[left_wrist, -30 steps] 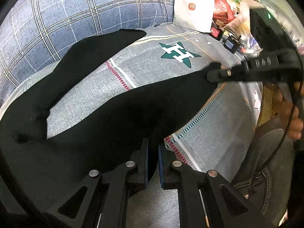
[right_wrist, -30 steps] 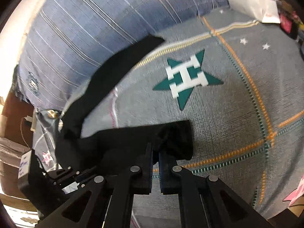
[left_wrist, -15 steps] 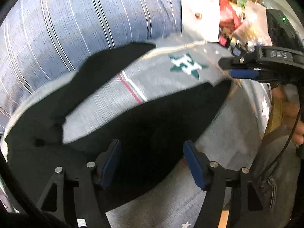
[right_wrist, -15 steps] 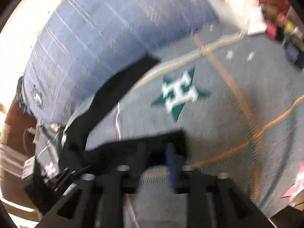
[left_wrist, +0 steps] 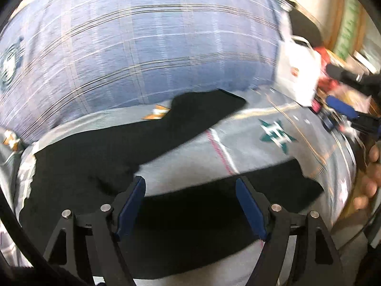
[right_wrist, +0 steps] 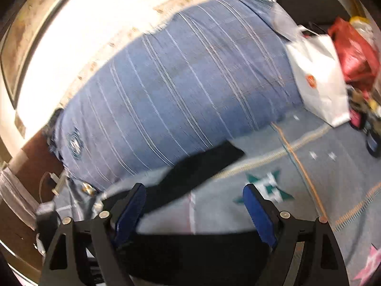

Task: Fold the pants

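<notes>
Motion-blurred bedsheet (left_wrist: pixel 250 157), pants (left_wrist: pixel 190 214) partly cropped

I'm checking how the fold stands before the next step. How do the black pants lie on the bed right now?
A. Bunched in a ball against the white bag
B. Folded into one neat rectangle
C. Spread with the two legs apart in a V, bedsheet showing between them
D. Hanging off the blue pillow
C: the black pants lie flat with one leg running toward the blue pillow and the other across the front, grey bedsheet between them.
</notes>
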Action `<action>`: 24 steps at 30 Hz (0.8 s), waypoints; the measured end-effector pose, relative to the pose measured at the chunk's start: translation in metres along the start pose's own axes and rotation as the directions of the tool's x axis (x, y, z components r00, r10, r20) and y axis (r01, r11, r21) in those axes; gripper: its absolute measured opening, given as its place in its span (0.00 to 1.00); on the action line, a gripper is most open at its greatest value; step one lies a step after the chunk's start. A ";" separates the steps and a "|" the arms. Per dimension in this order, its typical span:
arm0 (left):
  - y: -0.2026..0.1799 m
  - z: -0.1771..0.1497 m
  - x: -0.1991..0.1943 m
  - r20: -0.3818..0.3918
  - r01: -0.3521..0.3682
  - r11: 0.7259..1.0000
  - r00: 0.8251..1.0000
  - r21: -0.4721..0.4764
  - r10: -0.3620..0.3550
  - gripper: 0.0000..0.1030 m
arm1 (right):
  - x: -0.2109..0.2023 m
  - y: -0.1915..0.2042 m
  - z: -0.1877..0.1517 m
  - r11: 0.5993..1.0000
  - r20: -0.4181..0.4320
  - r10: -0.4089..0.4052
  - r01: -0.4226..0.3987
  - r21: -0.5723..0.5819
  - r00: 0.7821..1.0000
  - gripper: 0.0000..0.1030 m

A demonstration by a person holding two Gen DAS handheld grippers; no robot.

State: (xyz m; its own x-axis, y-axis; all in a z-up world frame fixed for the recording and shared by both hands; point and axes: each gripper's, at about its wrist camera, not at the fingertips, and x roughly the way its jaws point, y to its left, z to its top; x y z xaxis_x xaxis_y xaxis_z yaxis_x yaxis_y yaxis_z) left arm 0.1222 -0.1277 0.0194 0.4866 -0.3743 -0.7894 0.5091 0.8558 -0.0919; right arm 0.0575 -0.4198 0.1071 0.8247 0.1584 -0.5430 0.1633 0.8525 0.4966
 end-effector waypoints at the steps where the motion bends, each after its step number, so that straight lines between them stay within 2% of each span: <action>1: 0.007 0.003 -0.001 0.000 -0.006 1.000 1.000 -0.022 0.006 0.76 | 0.007 0.003 0.011 0.999 0.018 0.018 -0.019 0.031 1.000 0.83; 2: 0.014 0.006 0.000 -0.002 -0.012 0.999 1.000 -0.045 0.012 0.76 | 0.010 0.004 0.016 0.998 0.024 0.026 -0.028 0.054 0.999 0.83; 4: 0.027 0.010 0.000 0.000 -0.039 0.996 0.999 -0.084 0.039 0.76 | 0.026 -0.001 0.032 0.980 0.013 0.121 -0.122 0.158 0.993 0.83; 5: 0.033 0.012 0.000 0.007 -0.054 0.994 0.998 -0.096 0.055 0.76 | 0.039 -0.007 0.039 0.957 0.005 0.177 -0.174 0.234 0.984 0.83; 7: 0.042 0.016 -0.002 0.017 -0.085 0.990 0.996 -0.113 0.087 0.76 | 0.056 -0.014 0.042 0.921 0.019 0.250 -0.243 0.305 0.968 0.83; 9: 0.049 0.018 -0.001 0.015 -0.098 0.987 0.995 -0.127 0.101 0.76 | 0.070 -0.019 0.039 0.907 -0.005 0.273 -0.256 0.336 0.962 0.83; 12: 0.054 0.020 0.004 0.004 -0.118 0.984 0.993 -0.135 0.119 0.76 | 0.090 -0.016 0.036 0.950 -0.088 0.207 -0.179 0.256 0.974 0.83; 16: 0.052 0.018 0.010 0.003 -0.172 0.979 0.985 -0.107 0.173 0.76 | 0.101 -0.008 0.037 0.983 -0.138 0.128 -0.108 0.147 0.982 0.83; 18: 0.050 0.016 0.012 0.009 -0.204 0.975 0.979 -0.093 0.205 0.76 | 0.106 -0.008 0.041 0.995 -0.152 0.076 -0.063 0.083 0.985 0.83; 20: 0.050 0.019 0.016 0.008 -0.215 0.973 0.976 -0.089 0.217 0.76 | 0.114 -0.013 0.047 0.997 -0.159 0.053 -0.042 0.072 0.986 0.83; 24: 0.042 0.038 0.025 0.017 -0.238 0.970 0.971 -0.037 0.239 0.76 | 0.140 -0.023 0.052 0.996 -0.208 -0.083 0.085 0.001 0.975 0.83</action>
State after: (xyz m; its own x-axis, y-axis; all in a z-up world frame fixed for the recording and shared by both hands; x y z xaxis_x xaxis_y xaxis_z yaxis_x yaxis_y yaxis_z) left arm 0.1825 -0.1141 0.0189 0.6065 -0.1650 -0.7777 0.3516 0.9330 0.0763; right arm 0.1970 -0.4435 0.0548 0.6777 0.1875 -0.7110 0.2327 0.8626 0.4493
